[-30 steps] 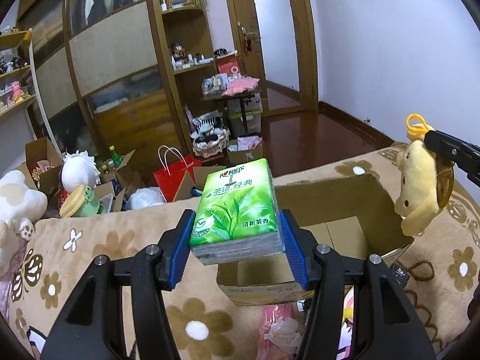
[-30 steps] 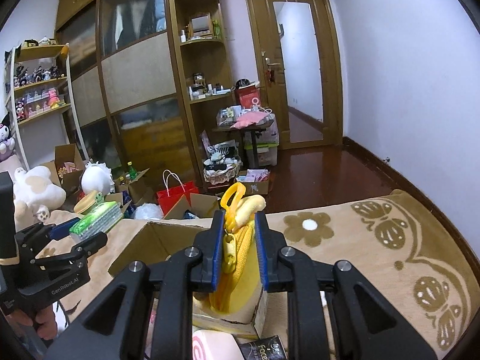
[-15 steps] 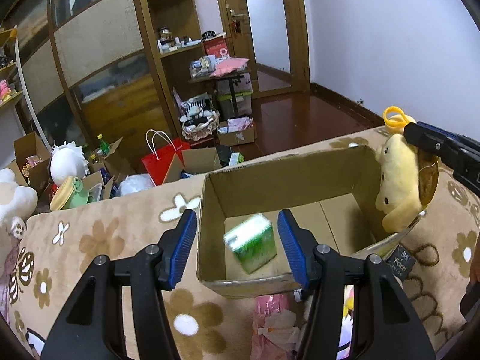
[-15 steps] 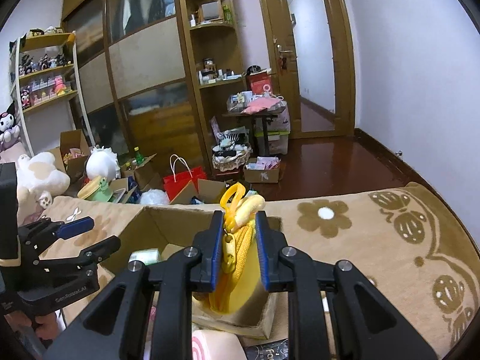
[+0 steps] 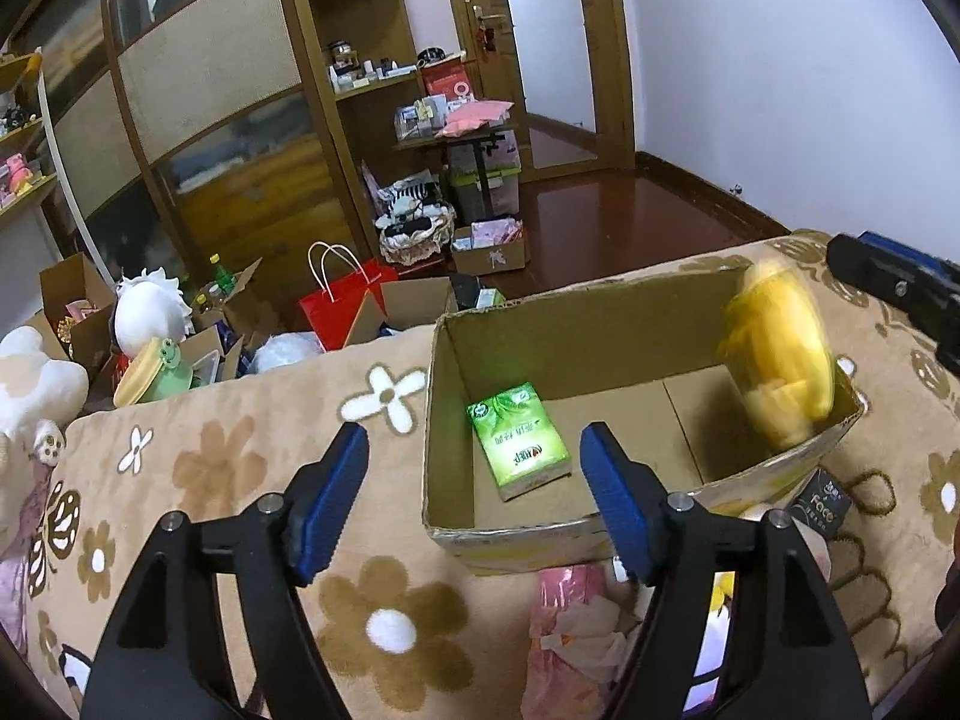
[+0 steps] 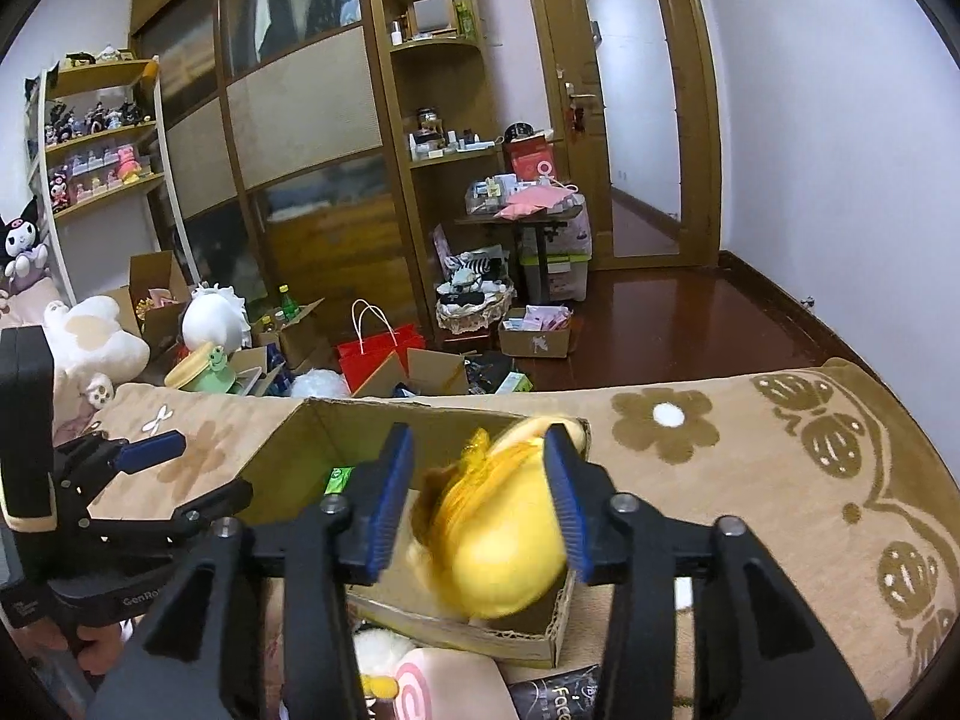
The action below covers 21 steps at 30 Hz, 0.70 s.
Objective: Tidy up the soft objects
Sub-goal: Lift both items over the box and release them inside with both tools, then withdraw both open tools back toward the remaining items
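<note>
Both of your grippers have let go within the last second. A second ago the left gripper [image 5: 471, 501] was clamped on the green tissue pack [image 5: 517, 441]; half a second ago the pack was dropping, and it now lies flat on the floor of the cardboard box [image 5: 447, 360], toward the left wall. The right gripper [image 6: 480, 501] was pinching the yellow plush toy [image 6: 501, 546] by its top as recently as half a second ago. Its fingers now stand spread, and the toy shows motion blur in both views, so I judge it to be falling, not yet settled.

Meaning for the task: one soft object is stowed, and a second appears to be on its way in.

Position relative to the fingers:
- Left: the fingers are spread and hold nothing. The tissue pack sits beyond and below them, apart from both pads, and appears between them only by line of sight.
- Right: the toy is between and below the spread fingers, over the box's right-hand end. Whether it touches either pad cannot be told because of the blur.

The box stands on the floral bed cover [image 5: 210, 468]. Further soft items, including a pink packet [image 5: 573, 630], lie just in front of the box, still outside it.
</note>
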Motion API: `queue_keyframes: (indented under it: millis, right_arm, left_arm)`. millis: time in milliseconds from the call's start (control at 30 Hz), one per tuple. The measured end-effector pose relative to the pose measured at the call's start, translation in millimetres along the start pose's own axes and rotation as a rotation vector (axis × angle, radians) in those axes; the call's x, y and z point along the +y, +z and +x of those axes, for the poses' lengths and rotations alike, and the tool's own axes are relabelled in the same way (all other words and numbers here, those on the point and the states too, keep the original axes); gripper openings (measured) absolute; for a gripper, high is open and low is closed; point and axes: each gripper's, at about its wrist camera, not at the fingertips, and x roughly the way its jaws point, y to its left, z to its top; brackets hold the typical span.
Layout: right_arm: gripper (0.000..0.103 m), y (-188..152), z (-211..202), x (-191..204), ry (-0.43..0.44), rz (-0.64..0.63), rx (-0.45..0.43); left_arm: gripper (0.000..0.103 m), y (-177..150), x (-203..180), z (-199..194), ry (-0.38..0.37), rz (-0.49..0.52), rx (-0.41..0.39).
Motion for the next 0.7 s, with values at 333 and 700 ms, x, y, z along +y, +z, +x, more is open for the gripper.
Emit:
queue_keyframes:
  millis: [333, 700]
  right_arm:
    - [0.085, -5, -22, 7, 0.002, 0.02, 0.008]
    - [0.103, -21, -57, 18, -0.007, 0.011, 0.034]
  left_arm:
    - [0.089, -4, 7, -17, 0.007, -0.022, 0.003]
    - [0.1, -12, 12, -56, 0.0, -0.047, -0.021]
